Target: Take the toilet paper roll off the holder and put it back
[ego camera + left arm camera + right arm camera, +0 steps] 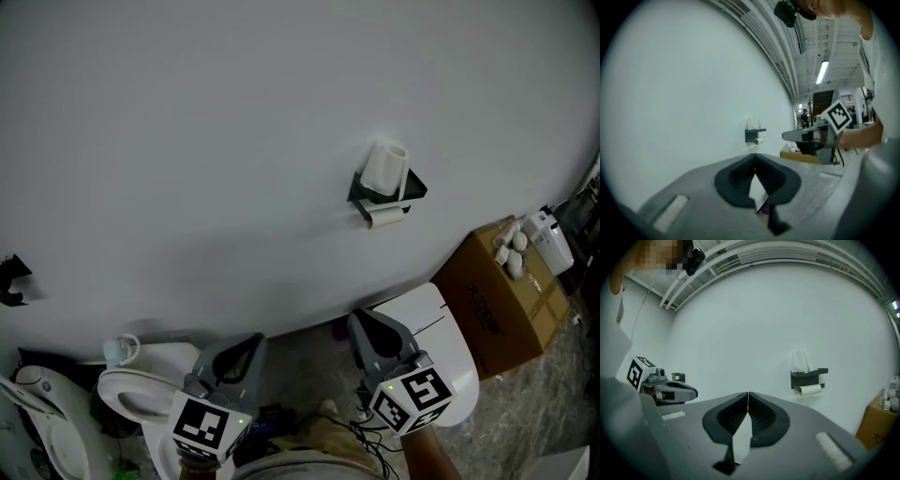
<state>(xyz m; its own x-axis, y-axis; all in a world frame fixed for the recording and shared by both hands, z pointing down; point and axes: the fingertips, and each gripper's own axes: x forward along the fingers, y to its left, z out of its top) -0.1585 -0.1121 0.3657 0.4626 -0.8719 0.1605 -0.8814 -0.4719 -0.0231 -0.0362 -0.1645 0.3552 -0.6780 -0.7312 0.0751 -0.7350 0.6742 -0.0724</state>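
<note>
Held left gripper (251,341) and right gripper (362,321) low and close to the body, side by side, both aimed roughly level at the wall (187,141). Read the fingers of each as clenched tip to tip, grasping nothing; found only bare gaps behind the meeting tips in both gripper views. Noted, just past the grippers and lower, a white toilet (127,392) on the left and a cardboard box (497,300) on the floor to the right, neither touched.

Spotted, farthest off and well apart from both grippers, the black holder (413,186) fixed to the wall. Saw the toilet paper roll (386,217) lying crosswise under the holder's shelf, seated in place. Saw a second white roll (384,166) standing upright on top of that shelf. Took the hung one for the task's roll, though could not rule out the upright one.

Judged no step as actively in hand: roll on the holder, no grip, no contact. Could not tell from this alone whether at the very start or after the return. If at the start, judged the next move to call for raising the right gripper to the holder. Would then need to release its fingers wide enough to span the roll, close across it and draw it free of the holder without knocking the upright roll.
</note>
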